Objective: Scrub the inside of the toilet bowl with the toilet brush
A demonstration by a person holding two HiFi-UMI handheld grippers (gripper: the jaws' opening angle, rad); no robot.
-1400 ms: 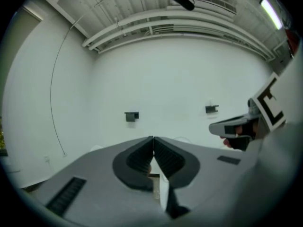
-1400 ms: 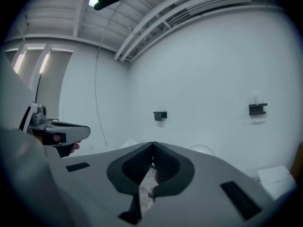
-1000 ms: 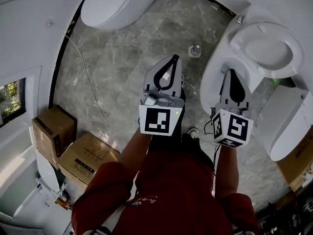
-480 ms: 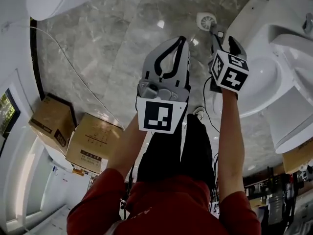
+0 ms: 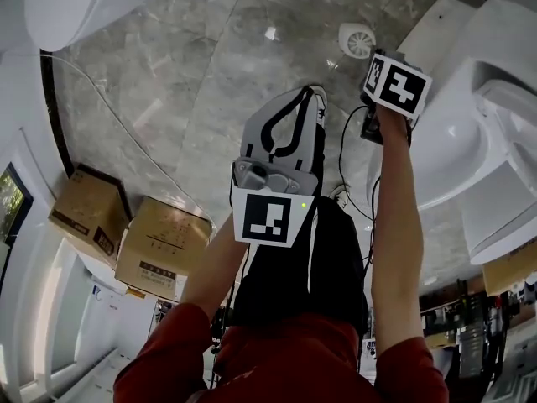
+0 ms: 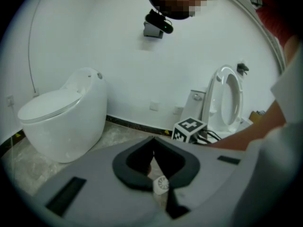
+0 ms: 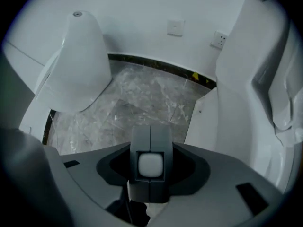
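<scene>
- Grey veined marble floor (image 5: 193, 82) spreads under the person, who bends over it with a gripper in each hand.
- The right gripper (image 7: 151, 148) points straight down beside the base of the open toilet (image 5: 457, 141). Its jaws are closing with the toilet brush (image 7: 150, 165) between them.
- The brush's grey handle end, with a pale square cap, stands in the middle of those jaws, and dark gaps show between it and the pads on both sides. The brush is outside the bowl.
- In the head view the marker cube (image 5: 396, 85) covers those jaws. A round white disc (image 5: 357, 39) with spoke lines lies on the floor just beside the cube.
- The left gripper (image 6: 152, 140) is angled down over the floor. Its jaws are pressed together at the tips with nothing pinched, and only floor shows through their loop.
- The open toilet has its seat (image 6: 228, 103) raised.
- A second toilet (image 6: 61, 117), lid down, stands across the floor.
- Two cardboard boxes (image 5: 164, 246) sit on the person's left.
</scene>
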